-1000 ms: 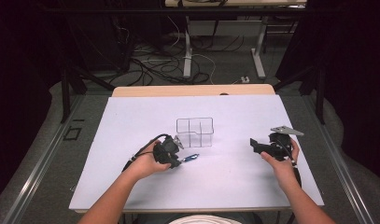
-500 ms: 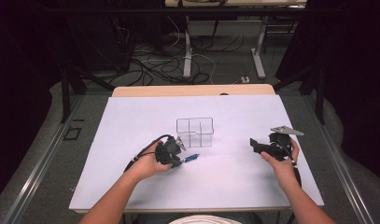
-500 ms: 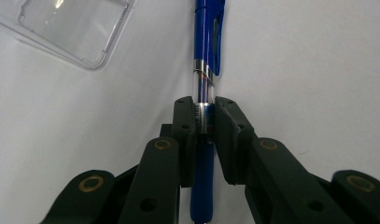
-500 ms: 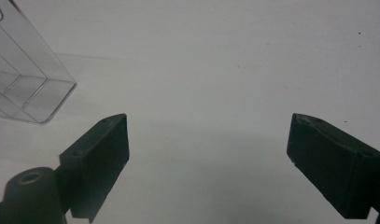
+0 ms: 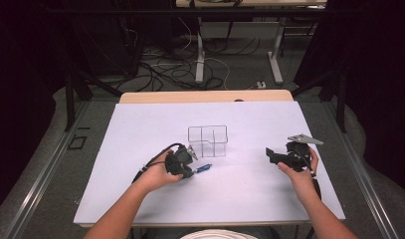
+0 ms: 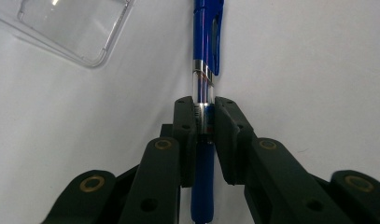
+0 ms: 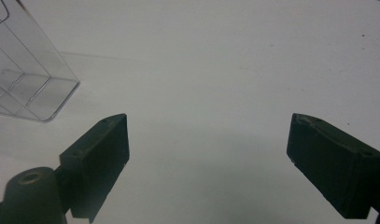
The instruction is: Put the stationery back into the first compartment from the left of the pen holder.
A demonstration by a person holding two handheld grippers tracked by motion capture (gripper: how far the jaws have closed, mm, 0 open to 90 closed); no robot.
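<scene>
Fingers [image 6: 227, 140] of your left gripper [image 6: 205, 135] have just closed on the blue pen [image 6: 207, 56], right fingers [image 7: 103, 149] spread idle; lifting it from the surface [image 5: 140, 129] into the clear organizer [image 5: 208, 141] remains.

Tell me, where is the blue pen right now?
The blue pen is clamped in the left hand-held gripper, low over the white table left of middle in the high view, just in front of the clear box.

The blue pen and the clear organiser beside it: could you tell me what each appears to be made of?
The blue pen: probably glossy plastic, with a see-through middle section and shiny, metal-looking rings. The clear organiser: likely rigid transparent plastic, since the white table shows through its thin walls and dividers.
</scene>
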